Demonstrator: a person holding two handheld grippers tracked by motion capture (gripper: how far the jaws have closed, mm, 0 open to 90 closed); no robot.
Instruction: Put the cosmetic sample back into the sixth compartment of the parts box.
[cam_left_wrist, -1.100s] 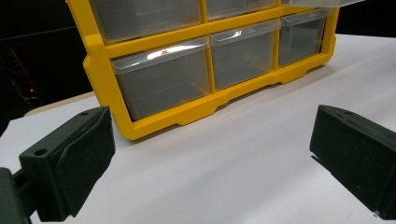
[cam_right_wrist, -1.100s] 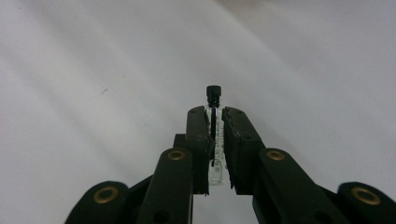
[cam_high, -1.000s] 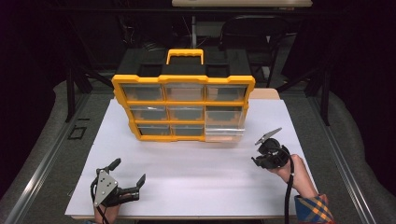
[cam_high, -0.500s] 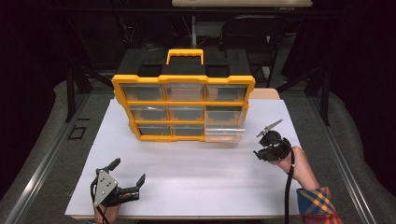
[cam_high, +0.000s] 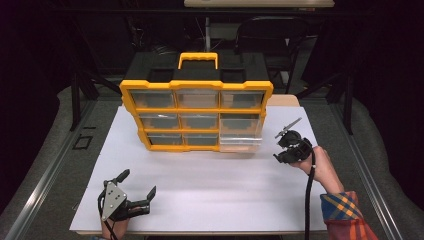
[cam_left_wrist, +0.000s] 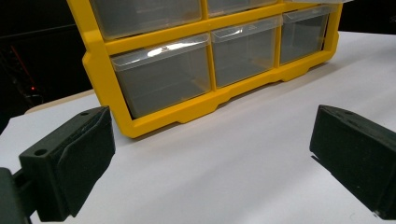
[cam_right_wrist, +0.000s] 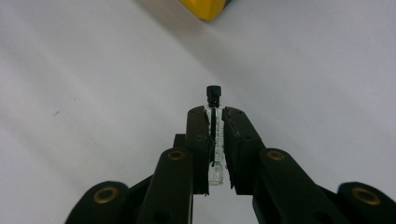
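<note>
The yellow organizer (cam_high: 196, 114) stood upright at the back of the white board (cam_high: 210, 185), its nine clear drawers facing you. As far as could be seen, the drawers held nothing, though the dim plastic made that hard to judge. The bottom-right drawer (cam_high: 240, 142) sat pulled out a little from the frame, proud of its neighbours.

At the near left, your left gripper (cam_high: 132, 195) rested low over the board, well apart from the organizer. Its jaws stood wide apart, with bare board between them and nothing gripped; in the left gripper view the organizer's lower drawers showed beyond them.

At the right, your right gripper (cam_right_wrist: 214, 135) was held just beside the pulled-out drawer, its jaws closed tight on a small glass vial (cam_right_wrist: 215, 154). The vial was thin and clear, printed with fine markings, and lay lengthwise between the pads, its black cap (cam_right_wrist: 213, 92) poking out past the jaw tips above the board.
</note>
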